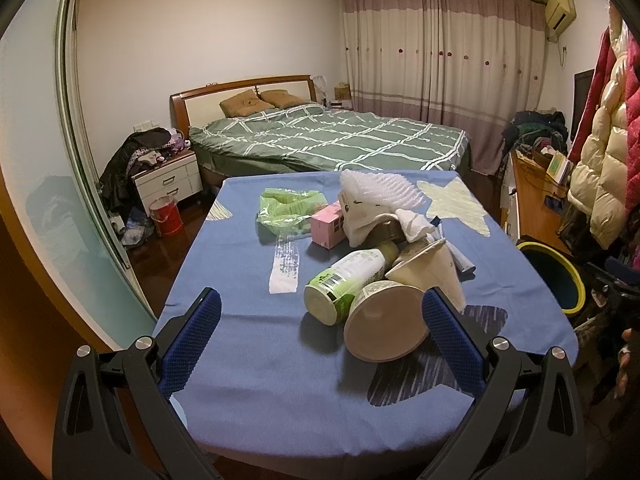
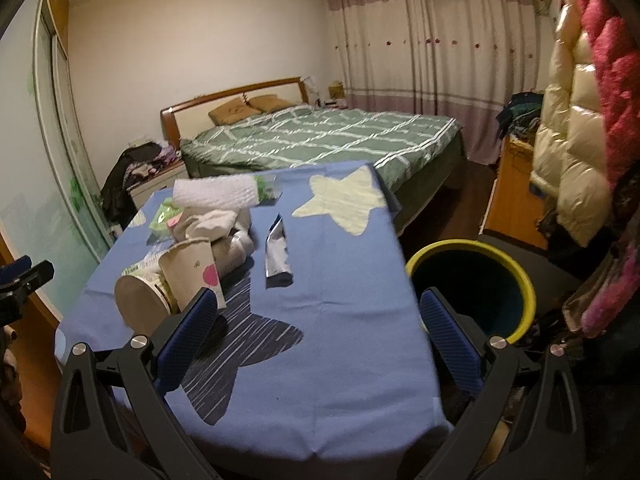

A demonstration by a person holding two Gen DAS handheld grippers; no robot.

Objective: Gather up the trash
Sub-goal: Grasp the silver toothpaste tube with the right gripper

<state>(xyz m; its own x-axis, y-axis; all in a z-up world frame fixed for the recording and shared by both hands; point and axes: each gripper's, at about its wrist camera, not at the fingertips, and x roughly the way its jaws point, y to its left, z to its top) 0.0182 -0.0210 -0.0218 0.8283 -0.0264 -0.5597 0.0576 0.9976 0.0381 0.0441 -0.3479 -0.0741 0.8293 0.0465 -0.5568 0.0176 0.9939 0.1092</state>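
Note:
A pile of trash lies on the blue-clothed table (image 1: 248, 380): a green-labelled bottle (image 1: 344, 284) on its side, a round tub (image 1: 384, 322), a paper cup (image 1: 428, 270), a pink box (image 1: 328, 226), a green bag (image 1: 286, 210), white foam wrap (image 1: 380, 190) and crumpled tissue. A silver tube (image 2: 278, 252) lies apart in the right wrist view. A yellow-rimmed dark bin (image 2: 472, 284) stands at the table's right side. My left gripper (image 1: 322, 312) is open, just before the tub. My right gripper (image 2: 320, 308) is open and empty over the cloth, the paper cup (image 2: 192, 272) by its left finger.
A green checked bed (image 1: 332, 140) stands beyond the table. A nightstand (image 1: 168, 180) heaped with clothes and a red bucket (image 1: 166, 216) are at the left by a sliding wardrobe door. Hanging jackets (image 2: 576, 140) and a wooden desk (image 1: 536, 200) crowd the right.

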